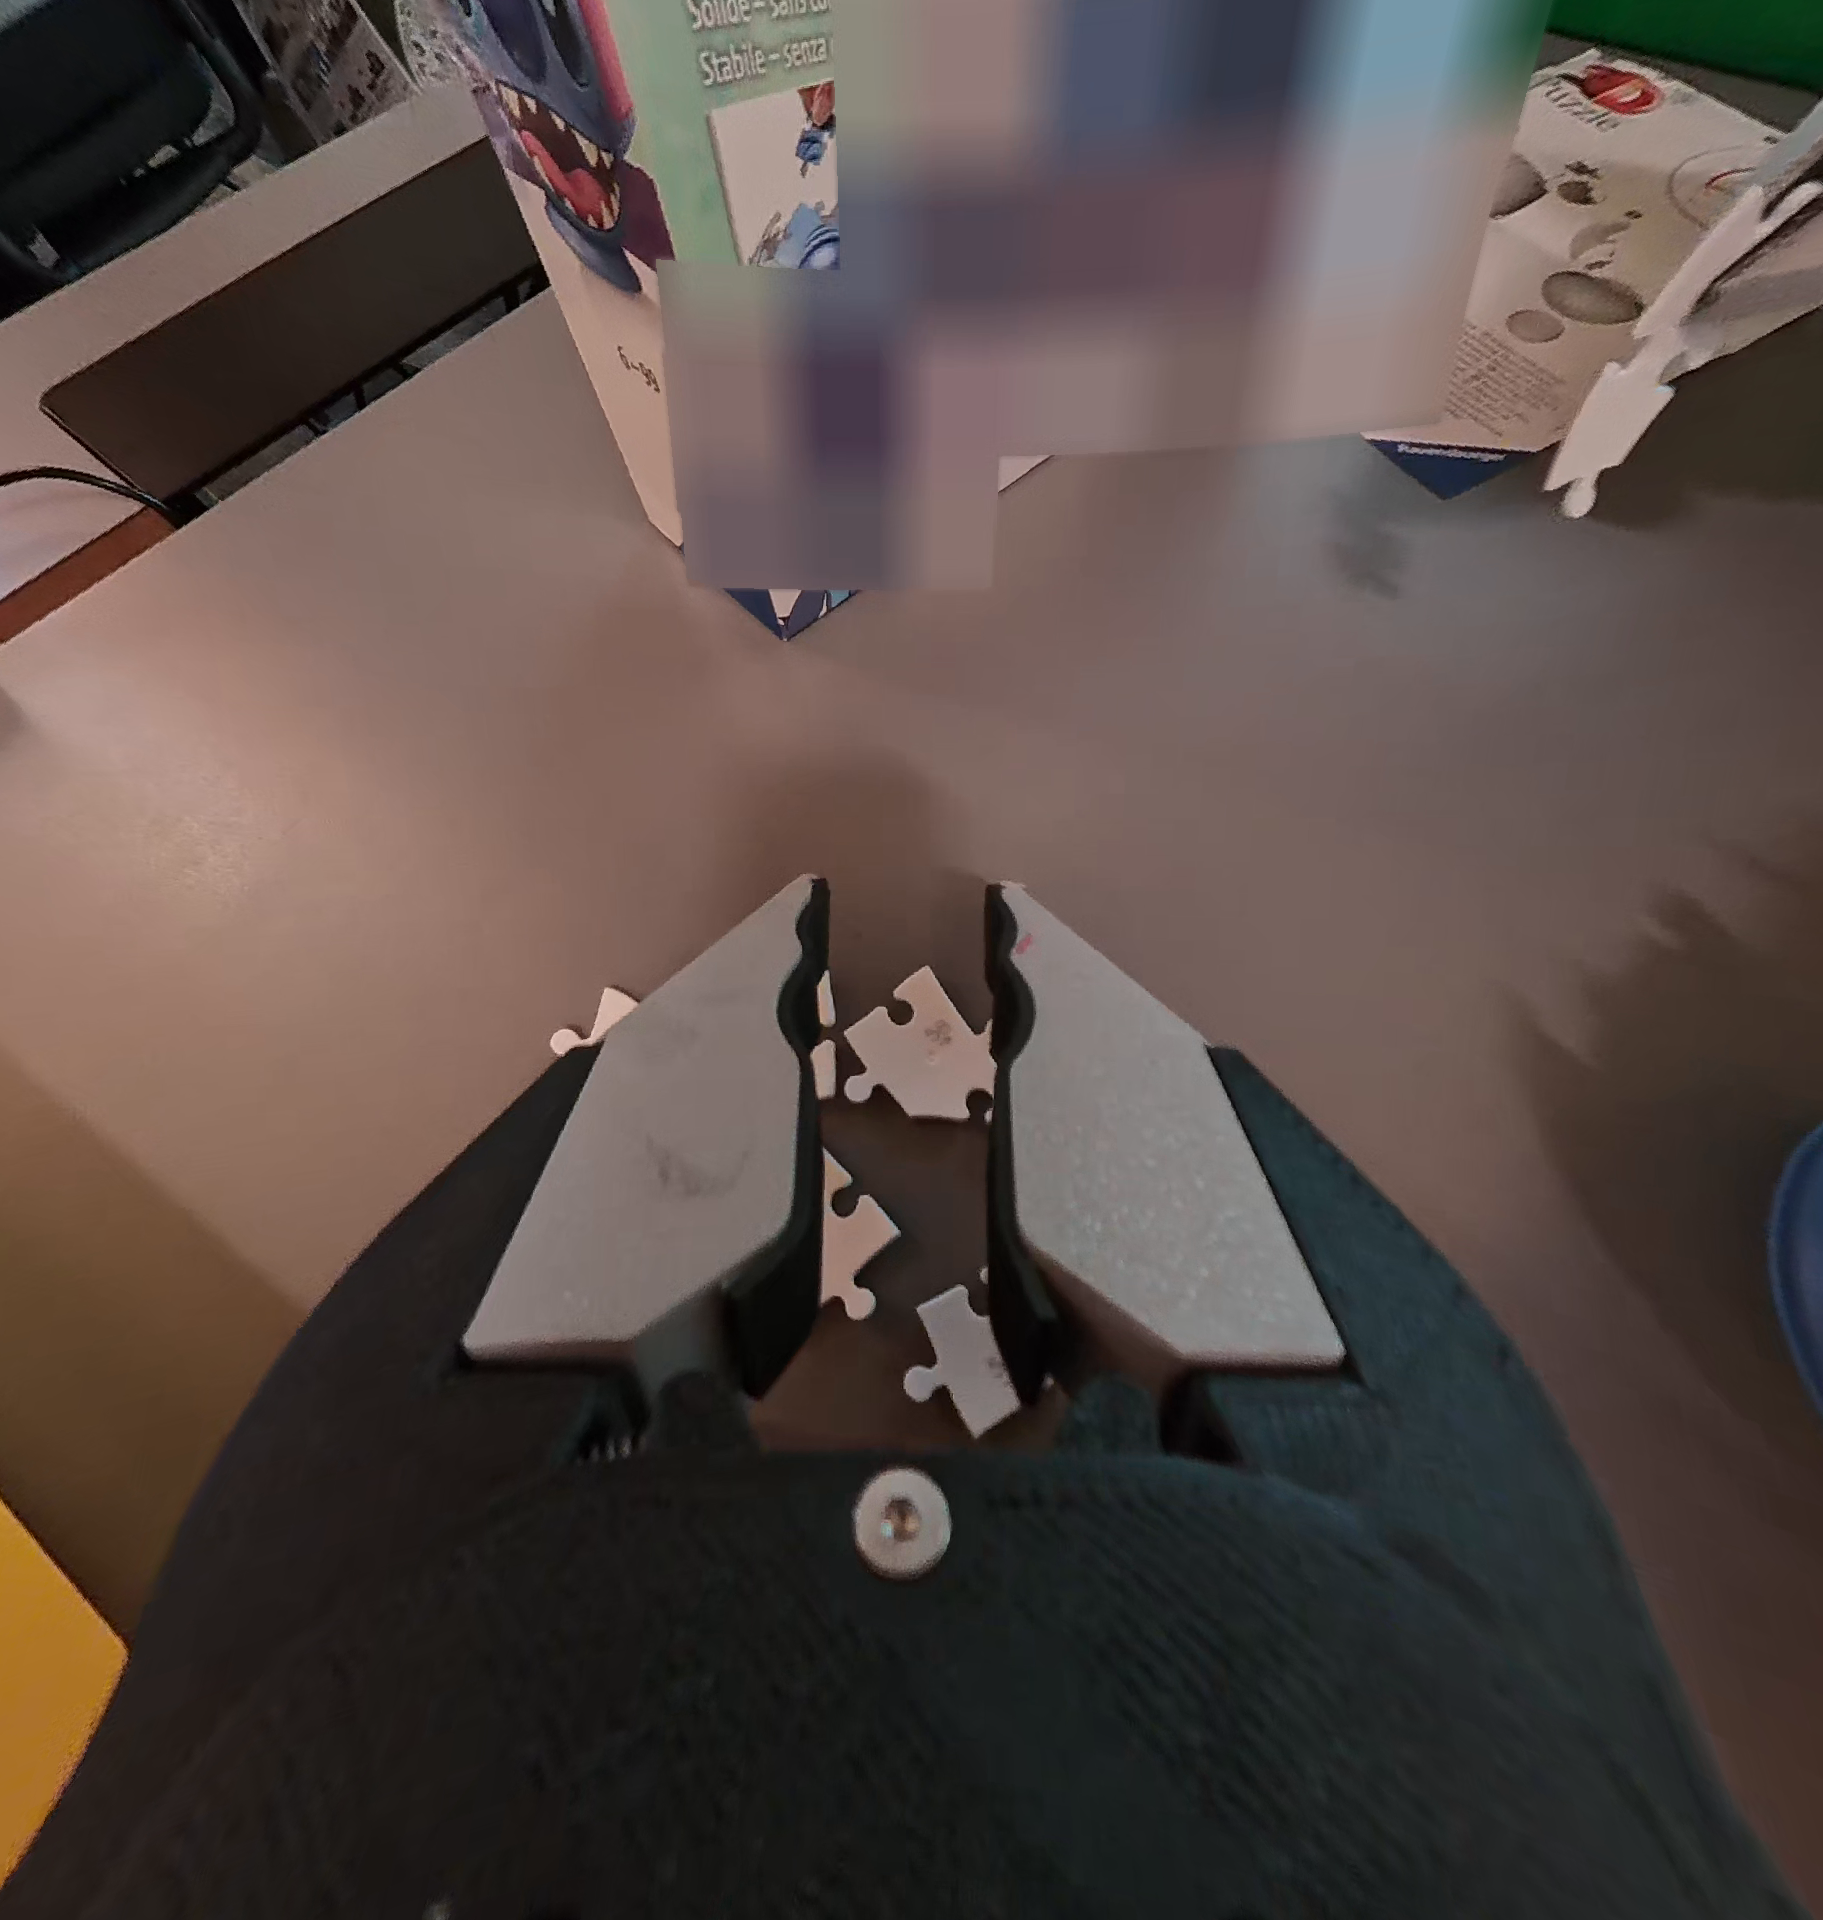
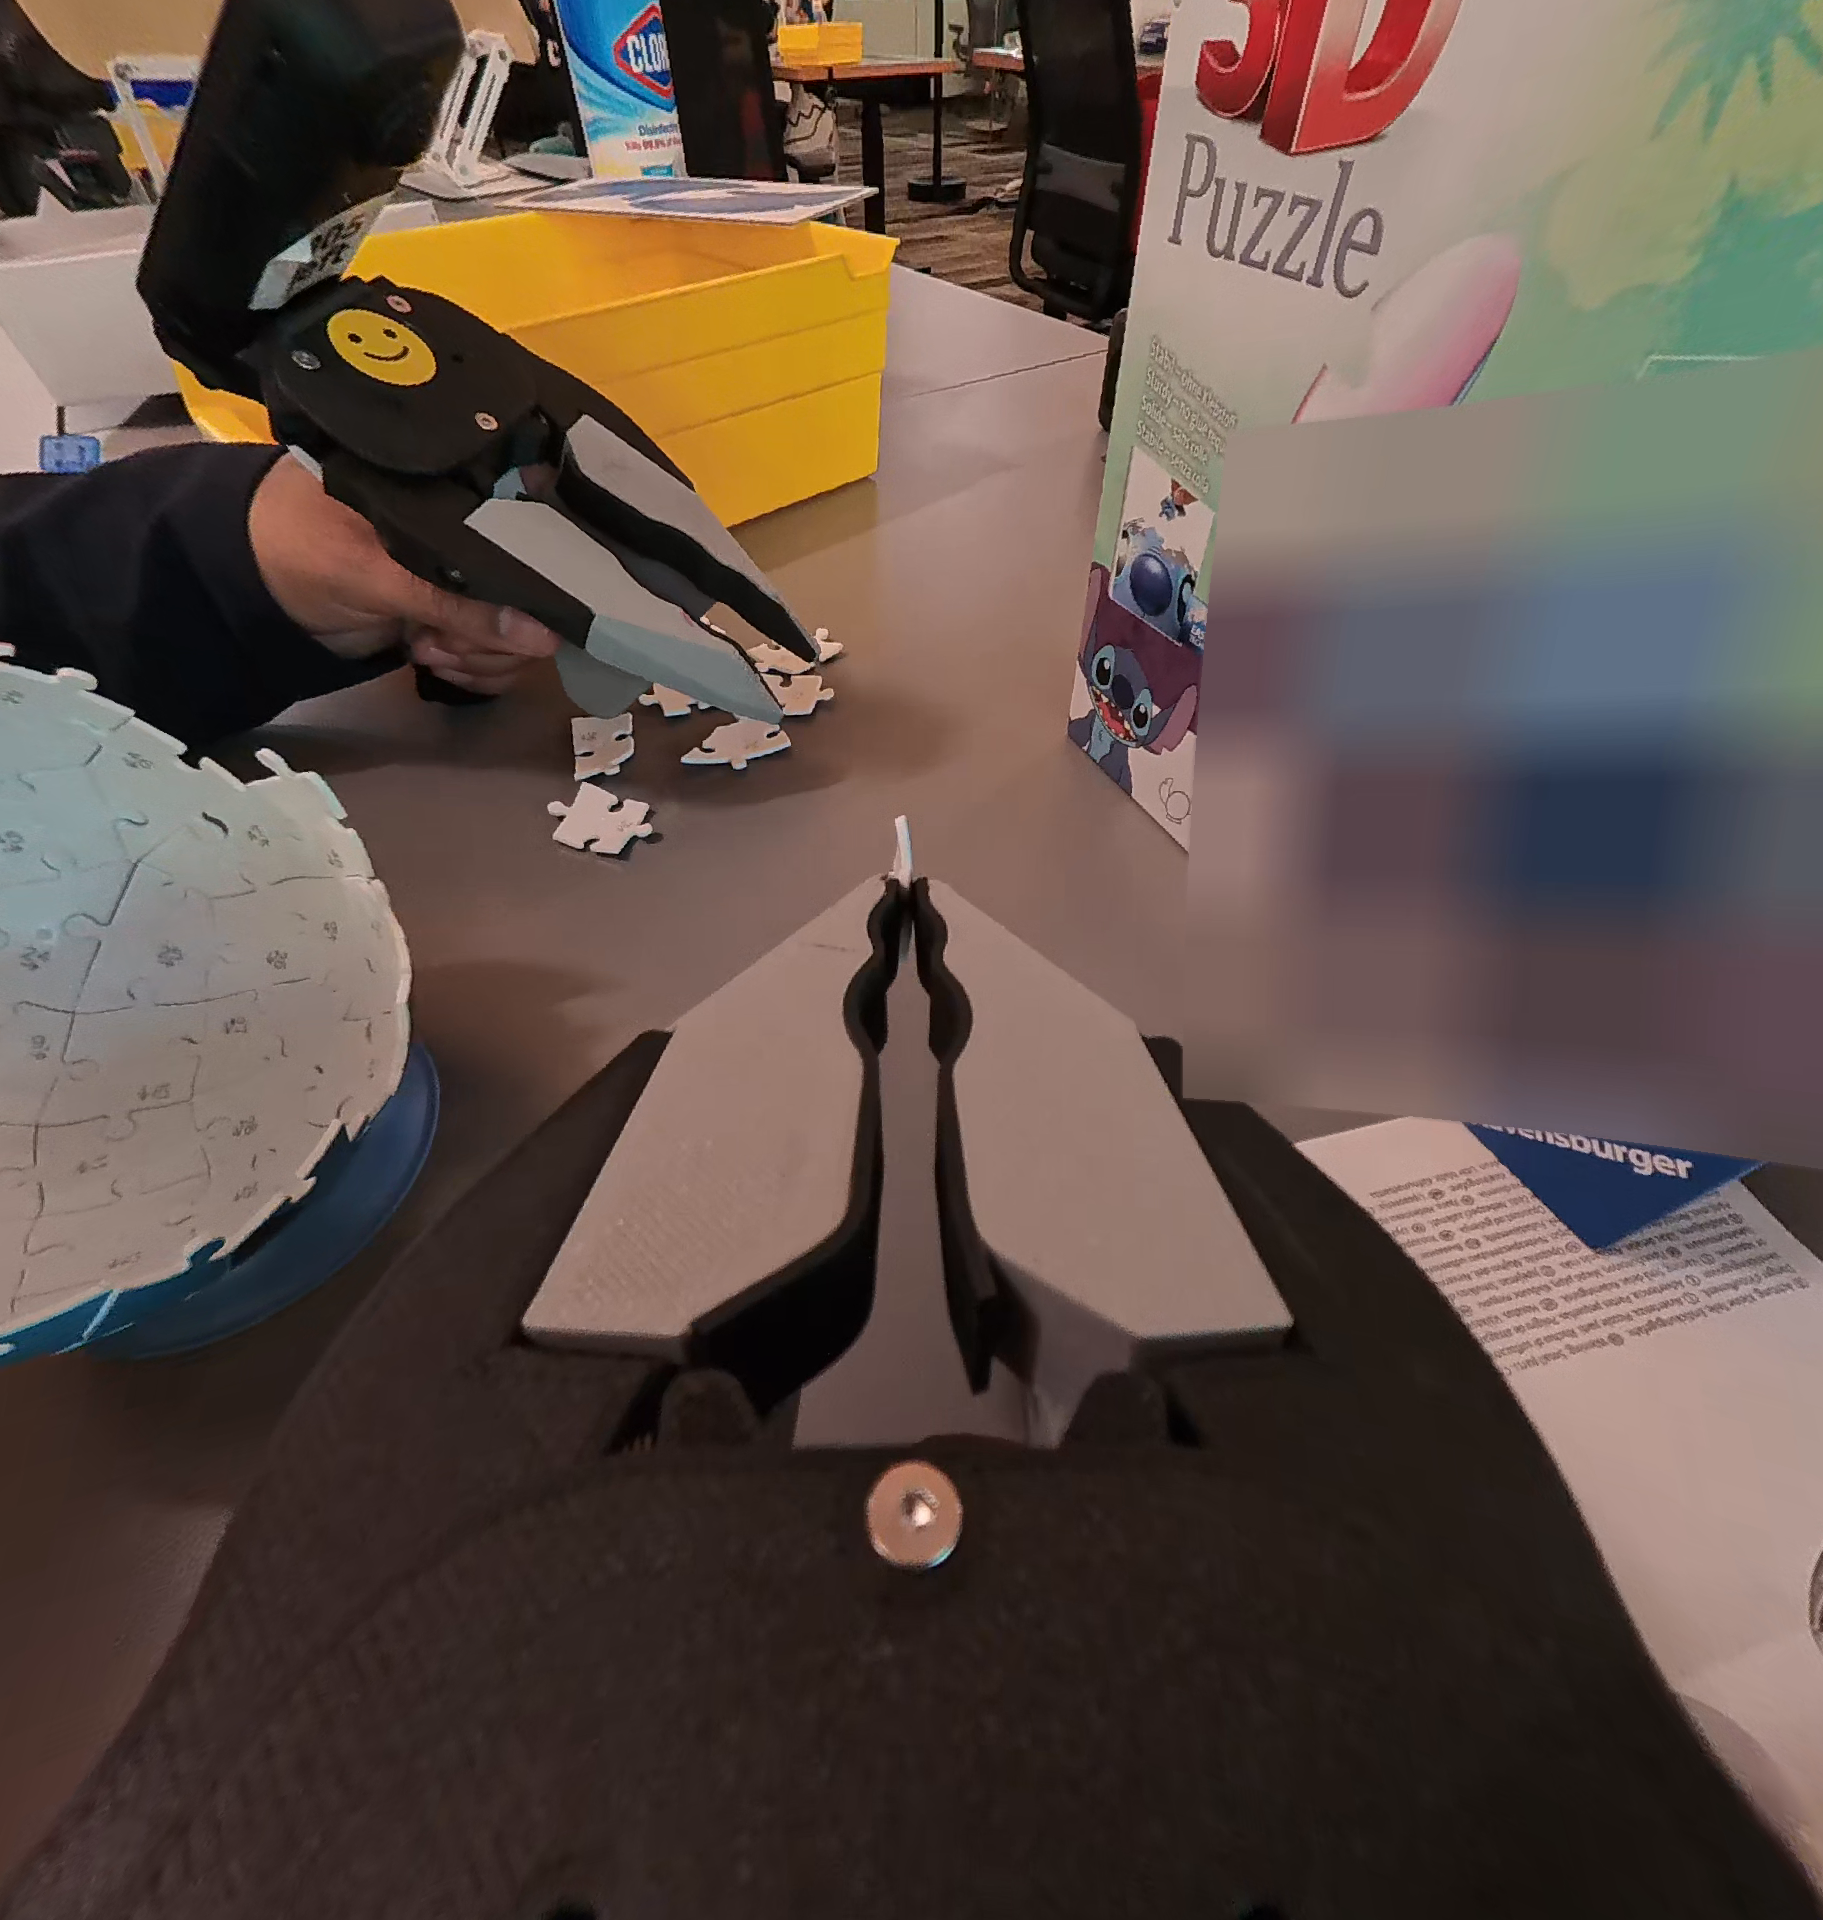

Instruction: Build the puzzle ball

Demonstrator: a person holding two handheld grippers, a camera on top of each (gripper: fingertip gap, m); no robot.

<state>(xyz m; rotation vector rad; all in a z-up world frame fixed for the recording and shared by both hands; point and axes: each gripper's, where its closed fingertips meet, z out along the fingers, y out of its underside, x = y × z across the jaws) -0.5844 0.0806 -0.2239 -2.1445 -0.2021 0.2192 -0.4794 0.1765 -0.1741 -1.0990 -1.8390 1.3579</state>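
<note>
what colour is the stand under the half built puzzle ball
Blue stand under the white puzzle ball; clearest in the right wrist view.

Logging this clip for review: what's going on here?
A person is building a puzzle ball with two handheld tools. The right tool is shut on a white puzzle piece. The left tool hangs open over the loose pieces on the grey table. The partly built ball sits in a blue stand, unfinished, with a jagged open edge.
</note>
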